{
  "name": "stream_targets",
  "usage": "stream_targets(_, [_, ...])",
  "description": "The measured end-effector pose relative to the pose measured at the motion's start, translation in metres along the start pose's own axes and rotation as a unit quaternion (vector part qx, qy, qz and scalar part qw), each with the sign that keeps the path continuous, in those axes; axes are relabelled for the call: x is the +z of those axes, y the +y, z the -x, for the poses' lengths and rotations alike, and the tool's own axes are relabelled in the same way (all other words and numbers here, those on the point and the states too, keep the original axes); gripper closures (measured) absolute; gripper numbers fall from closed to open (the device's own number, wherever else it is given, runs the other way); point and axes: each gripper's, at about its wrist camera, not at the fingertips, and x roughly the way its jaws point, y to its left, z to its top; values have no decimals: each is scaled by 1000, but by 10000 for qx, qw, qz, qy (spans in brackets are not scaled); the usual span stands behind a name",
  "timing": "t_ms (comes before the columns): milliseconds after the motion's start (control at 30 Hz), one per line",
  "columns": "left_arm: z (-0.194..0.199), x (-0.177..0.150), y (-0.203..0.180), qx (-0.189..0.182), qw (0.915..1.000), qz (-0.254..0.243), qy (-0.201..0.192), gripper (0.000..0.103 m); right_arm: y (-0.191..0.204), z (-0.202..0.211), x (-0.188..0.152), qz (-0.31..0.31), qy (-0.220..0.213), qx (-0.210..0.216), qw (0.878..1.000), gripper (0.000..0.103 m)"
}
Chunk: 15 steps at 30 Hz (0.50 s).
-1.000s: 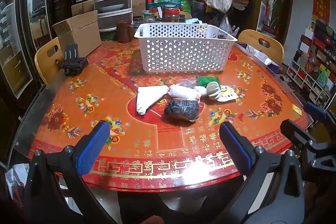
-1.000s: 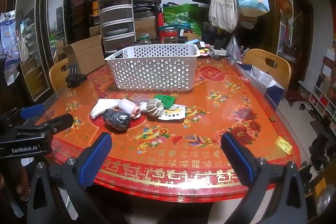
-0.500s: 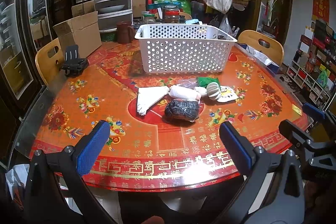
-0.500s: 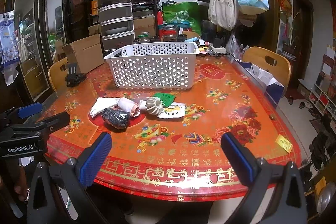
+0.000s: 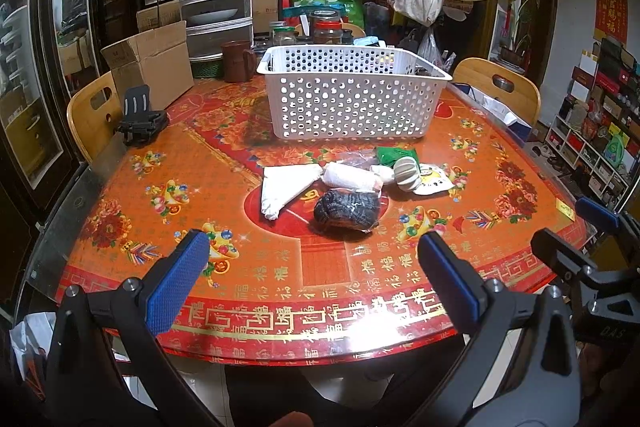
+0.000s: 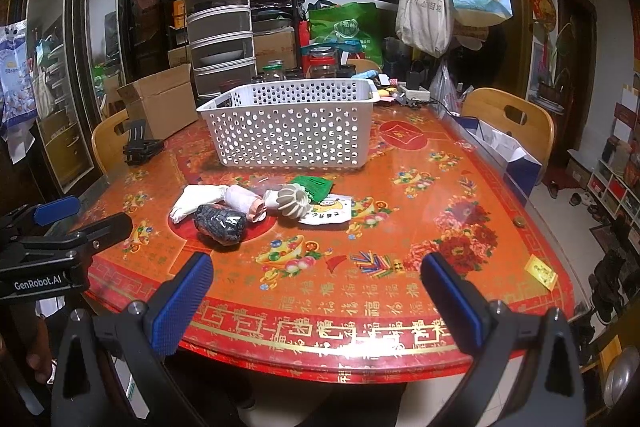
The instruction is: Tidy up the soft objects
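A cluster of soft items lies mid-table: a dark knitted bundle (image 5: 347, 209) (image 6: 220, 223), a folded white cloth (image 5: 286, 189) (image 6: 196, 201), a white-and-pink roll (image 5: 352, 178) (image 6: 246, 205), a ribbed white ball (image 5: 407, 173) (image 6: 294, 201), a green packet (image 5: 394, 155) (image 6: 314, 185) and a printed white pouch (image 5: 434, 182) (image 6: 329, 211). A white perforated basket (image 5: 352, 99) (image 6: 292, 125) stands behind them. My left gripper (image 5: 314, 279) and right gripper (image 6: 316, 301) are both open and empty, over the table's near edge, well short of the items.
The round red patterned table (image 5: 320, 287) has a cardboard box (image 5: 154, 61), a black clip holder (image 5: 140, 119) and a brown mug (image 5: 236, 61) at the far left. Wooden chairs (image 6: 508, 119) stand around. Jars, drawers and hanging bags crowd the back.
Both grippers have drifted very slightly; the scene is almost unchanged. Nothing was taken hold of or moved.
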Motion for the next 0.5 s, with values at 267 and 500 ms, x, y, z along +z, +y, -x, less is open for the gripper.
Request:
stream_targets(267, [0,0,0,5,10000,-3,9,0,0,-1,-2,1,31,-5,10000,0])
stream_targets(500, [1,0,1,-2,10000,-1,4,0,0,-1,-2,-5,41,2,10000,0])
